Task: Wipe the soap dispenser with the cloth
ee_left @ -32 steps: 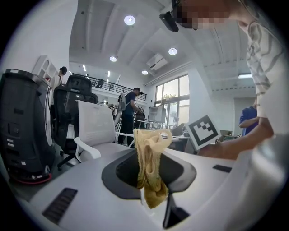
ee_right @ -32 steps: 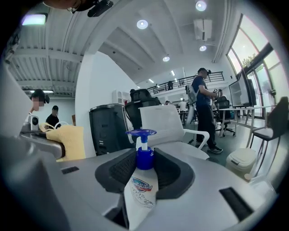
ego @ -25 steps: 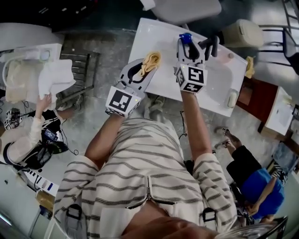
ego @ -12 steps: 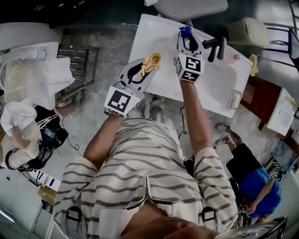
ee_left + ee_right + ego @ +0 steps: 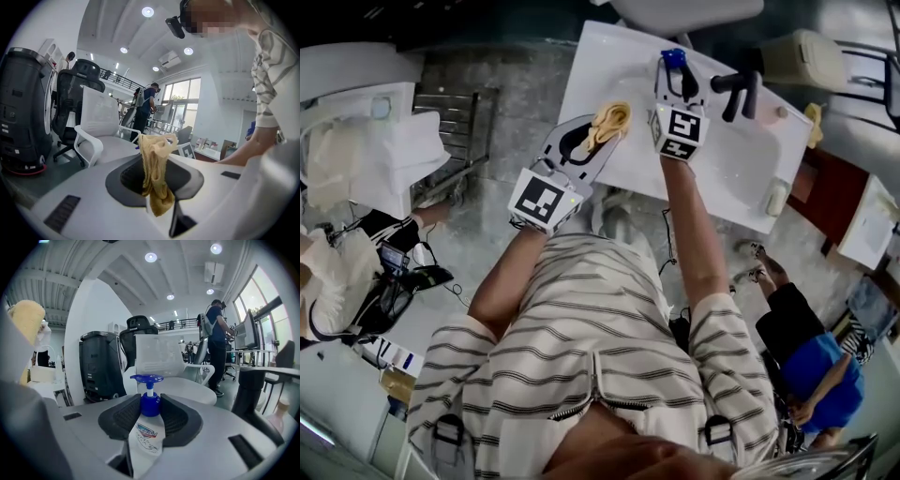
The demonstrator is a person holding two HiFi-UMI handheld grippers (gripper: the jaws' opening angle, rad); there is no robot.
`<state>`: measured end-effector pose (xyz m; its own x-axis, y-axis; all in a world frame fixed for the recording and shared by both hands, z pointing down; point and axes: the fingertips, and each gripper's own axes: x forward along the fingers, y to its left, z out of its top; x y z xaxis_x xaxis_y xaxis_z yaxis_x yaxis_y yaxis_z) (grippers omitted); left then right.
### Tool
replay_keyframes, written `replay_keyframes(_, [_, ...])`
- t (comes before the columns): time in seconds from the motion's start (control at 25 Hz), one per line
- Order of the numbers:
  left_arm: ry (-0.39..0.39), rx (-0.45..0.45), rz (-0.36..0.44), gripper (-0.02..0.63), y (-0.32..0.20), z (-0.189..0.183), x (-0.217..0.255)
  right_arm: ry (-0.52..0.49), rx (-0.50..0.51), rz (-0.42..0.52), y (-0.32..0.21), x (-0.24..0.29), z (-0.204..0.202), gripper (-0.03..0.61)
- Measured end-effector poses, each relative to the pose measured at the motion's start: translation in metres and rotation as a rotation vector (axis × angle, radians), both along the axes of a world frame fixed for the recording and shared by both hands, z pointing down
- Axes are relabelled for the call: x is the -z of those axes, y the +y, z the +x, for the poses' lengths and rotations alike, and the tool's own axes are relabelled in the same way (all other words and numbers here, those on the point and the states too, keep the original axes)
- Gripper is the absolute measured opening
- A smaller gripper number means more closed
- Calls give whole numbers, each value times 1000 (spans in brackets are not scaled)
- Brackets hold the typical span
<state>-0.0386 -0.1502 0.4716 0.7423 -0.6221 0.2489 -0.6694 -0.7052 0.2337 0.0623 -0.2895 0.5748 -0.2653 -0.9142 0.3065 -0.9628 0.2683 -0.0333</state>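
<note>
A soap dispenser (image 5: 149, 427) with a clear body and blue pump top (image 5: 673, 61) stands between the jaws of my right gripper (image 5: 150, 416). The dark pads touch its blue collar, and the jaws are opening slightly. In the head view this gripper (image 5: 673, 80) hovers over the white table (image 5: 609, 75). My left gripper (image 5: 598, 141) is shut on a crumpled yellow cloth (image 5: 609, 125), held just left of the dispenser and apart from it. In the left gripper view the cloth (image 5: 157, 173) hangs bunched between the jaws.
A black handle-shaped object (image 5: 736, 89) and a small pale bottle (image 5: 767, 199) rest on the table's right part. A white chair (image 5: 675, 14) stands behind the table, a beige bin (image 5: 797, 61) to its right. People crouch at left (image 5: 337, 272) and lower right (image 5: 816, 370).
My right gripper has moved with the dispenser a little farther over the table. The left gripper and cloth have hardly shifted. The person at left has pulled the white cloth aside.
</note>
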Motion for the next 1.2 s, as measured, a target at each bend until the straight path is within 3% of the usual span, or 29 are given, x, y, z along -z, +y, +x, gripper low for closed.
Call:
replay_keyframes(0.2, [3, -11, 6, 94, 1, 3, 1, 9, 23, -21, 4, -4, -1, 160])
replay_keyframes(0.28, [0, -16, 14, 94, 3, 4, 2, 2, 33, -33, 5, -3, 0, 207])
replay_keyframes(0.52, [2, -7, 14, 94, 7, 4, 5, 13, 68, -29, 12, 3, -6, 229])
replay_keyframes(1.2, [-22, 93, 58, 92, 32, -1, 39, -113, 69, 60, 82, 89, -2, 151])
